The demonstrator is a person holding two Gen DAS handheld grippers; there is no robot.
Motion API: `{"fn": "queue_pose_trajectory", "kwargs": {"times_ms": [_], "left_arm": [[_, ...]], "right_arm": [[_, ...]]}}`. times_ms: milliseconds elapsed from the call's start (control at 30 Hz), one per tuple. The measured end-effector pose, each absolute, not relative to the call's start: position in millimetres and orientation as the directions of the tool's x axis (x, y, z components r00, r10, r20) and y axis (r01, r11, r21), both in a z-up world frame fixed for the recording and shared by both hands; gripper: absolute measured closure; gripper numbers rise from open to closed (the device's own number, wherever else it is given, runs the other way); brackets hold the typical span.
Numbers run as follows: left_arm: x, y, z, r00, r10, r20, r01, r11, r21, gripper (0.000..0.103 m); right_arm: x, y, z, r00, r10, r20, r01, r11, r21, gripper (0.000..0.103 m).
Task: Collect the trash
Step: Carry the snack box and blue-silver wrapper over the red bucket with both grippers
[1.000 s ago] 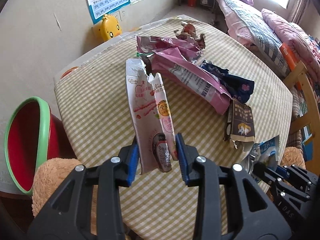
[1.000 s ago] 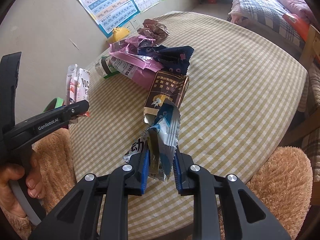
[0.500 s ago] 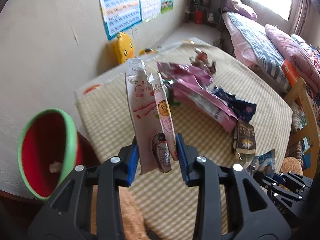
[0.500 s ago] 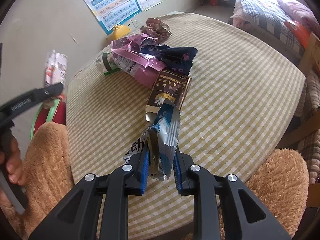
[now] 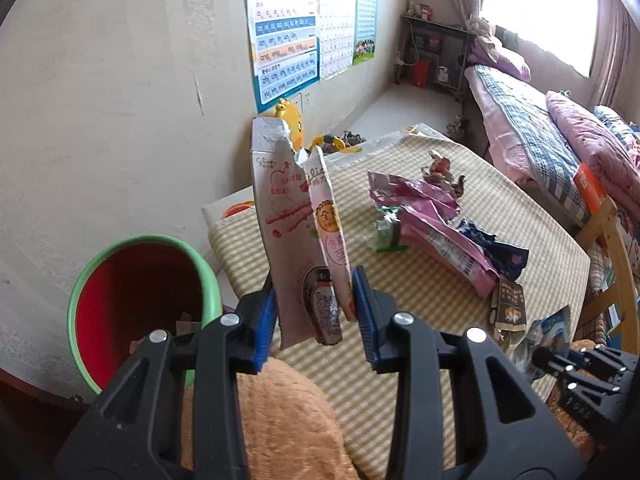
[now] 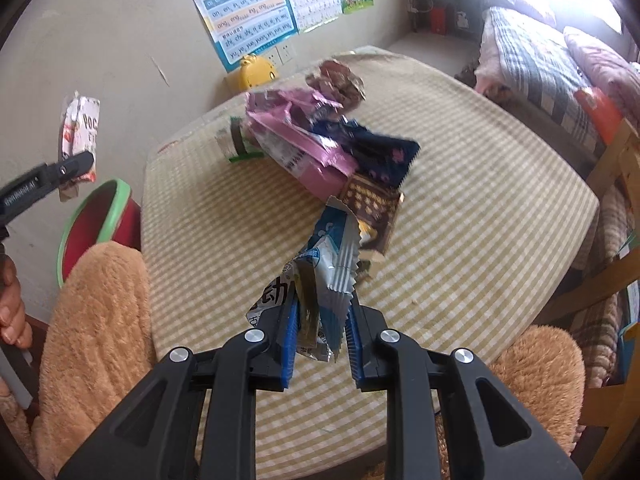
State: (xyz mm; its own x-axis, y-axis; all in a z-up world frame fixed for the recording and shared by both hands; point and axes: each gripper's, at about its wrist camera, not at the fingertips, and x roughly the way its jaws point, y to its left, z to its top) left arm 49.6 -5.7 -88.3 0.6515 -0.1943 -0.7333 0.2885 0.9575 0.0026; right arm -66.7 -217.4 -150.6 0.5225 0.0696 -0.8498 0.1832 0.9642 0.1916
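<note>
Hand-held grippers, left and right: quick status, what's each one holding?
Left hand-held gripper: shut on the pink-and-white snack box.
Right hand-held gripper: shut on the blue-and-silver wrapper.

checked tablecloth table (image 6: 460,240), pink wrapper (image 6: 304,152), navy wrapper (image 6: 384,152), brown packet (image 6: 372,208)

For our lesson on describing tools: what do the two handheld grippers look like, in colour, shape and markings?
Both the left gripper and the right gripper are matt black plastic, with two angular fingers that have triangular cut-outs and silver round screw heads. The inner pads are blue and ribbed. The left gripper's side carries white lettering, too blurred to read. No cables or sleeves show.
</note>
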Motion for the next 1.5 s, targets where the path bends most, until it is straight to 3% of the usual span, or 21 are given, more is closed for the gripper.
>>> {"fn": "queue_pose_trajectory", "kwargs": {"times_ms": [800,1500], "left_arm": [[60.1,58.0,-90.4,0.684,-0.131,-0.718,0.154,0.988,-0.034,0.068],[71.7,132.9,-84.8,0.721,0.025,-0.693,-0.037,0.999,-0.002,0.068]], "right_arm": [[-6.4,-148.2,-111.8,0.58,0.145,-0.801,0.028,0.98,0.197,0.081],[54.2,-56.6,-92.0,0.592,0.286,-0.754,-0.175,0.958,0.226,0.081]]}}
